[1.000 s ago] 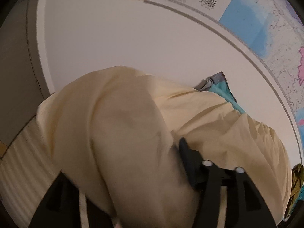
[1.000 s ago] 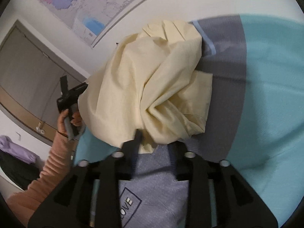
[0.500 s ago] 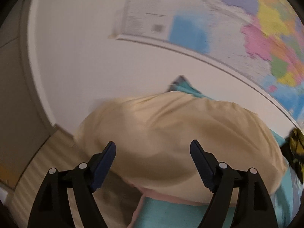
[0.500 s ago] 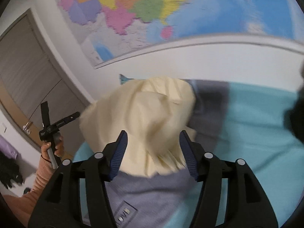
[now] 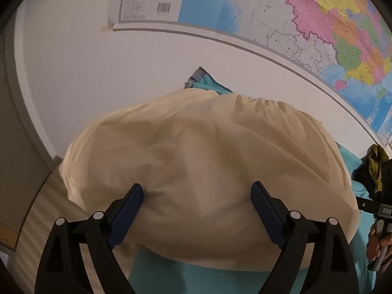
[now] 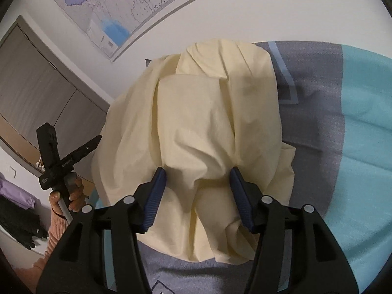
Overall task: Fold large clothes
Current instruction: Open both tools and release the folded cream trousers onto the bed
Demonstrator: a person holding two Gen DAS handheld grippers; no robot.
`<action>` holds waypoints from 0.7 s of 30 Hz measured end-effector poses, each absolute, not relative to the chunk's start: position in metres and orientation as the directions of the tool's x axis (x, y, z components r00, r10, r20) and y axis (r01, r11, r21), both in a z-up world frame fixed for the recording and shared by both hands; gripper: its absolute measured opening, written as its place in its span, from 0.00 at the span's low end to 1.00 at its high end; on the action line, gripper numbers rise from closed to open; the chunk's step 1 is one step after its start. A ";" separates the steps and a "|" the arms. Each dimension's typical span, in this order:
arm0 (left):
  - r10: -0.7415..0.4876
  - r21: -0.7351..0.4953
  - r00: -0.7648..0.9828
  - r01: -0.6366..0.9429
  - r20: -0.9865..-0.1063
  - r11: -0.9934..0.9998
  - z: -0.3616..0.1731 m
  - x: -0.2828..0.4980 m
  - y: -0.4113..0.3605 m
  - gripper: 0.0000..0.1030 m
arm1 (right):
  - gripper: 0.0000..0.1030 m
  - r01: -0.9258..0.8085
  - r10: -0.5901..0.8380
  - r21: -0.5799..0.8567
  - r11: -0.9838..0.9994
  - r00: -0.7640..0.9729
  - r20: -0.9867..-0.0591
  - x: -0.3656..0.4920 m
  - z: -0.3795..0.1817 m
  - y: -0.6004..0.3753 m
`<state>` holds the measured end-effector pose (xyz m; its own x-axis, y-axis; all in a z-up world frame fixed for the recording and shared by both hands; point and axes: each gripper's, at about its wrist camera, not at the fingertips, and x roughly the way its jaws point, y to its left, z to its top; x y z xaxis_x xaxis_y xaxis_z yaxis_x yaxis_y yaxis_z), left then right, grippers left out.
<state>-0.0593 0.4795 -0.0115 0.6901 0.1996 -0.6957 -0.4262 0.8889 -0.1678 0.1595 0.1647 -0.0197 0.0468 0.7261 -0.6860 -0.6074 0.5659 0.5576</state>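
The 2 blue-padded fingers point(image 5: 127, 210) of the left gripper point(image 5: 197, 210) stand wide apart with nothing clamped between them, and the pale yellow garment point(image 5: 208, 161) fills the gap behind them. The right gripper point(image 6: 197, 196) is likewise spread open, its fingers point(image 6: 155, 193) flanking a bunched fold of the same garment point(image 6: 208, 132) without pinching it.

The garment is a thin, matte, cream-yellow cloth lying in a rounded heap on the teal and grey bedspread point(image 6: 355, 147). From the right wrist view it shows 2 long vertical folds, a flatter rectangular panel near the top and crumpled creases near the fingers. From the left wrist view it looks smooth and domed, with a gathered edge toward the wall.

A colored wall map point(image 5: 318, 24) hangs above the bed, and a dark olive clothing pile point(image 5: 374, 169) sits near the garment's right.
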 end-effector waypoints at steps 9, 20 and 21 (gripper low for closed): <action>0.304 -0.025 0.713 -0.411 -0.632 0.911 0.023 -0.077 0.417 0.86 | 0.55 -0.678 0.750 0.471 0.564 0.181 -0.636 0.137 0.022 0.152; 0.318 0.042 0.680 -0.389 -0.661 0.920 0.005 -0.058 0.372 0.87 | 0.57 -0.717 0.703 0.423 0.554 0.131 -0.699 0.127 -0.012 0.182; 0.324 0.048 0.678 -0.391 -0.660 0.919 0.005 -0.058 0.371 0.87 | 0.57 -0.714 0.706 0.430 0.552 0.126 -0.697 0.128 -0.013 0.182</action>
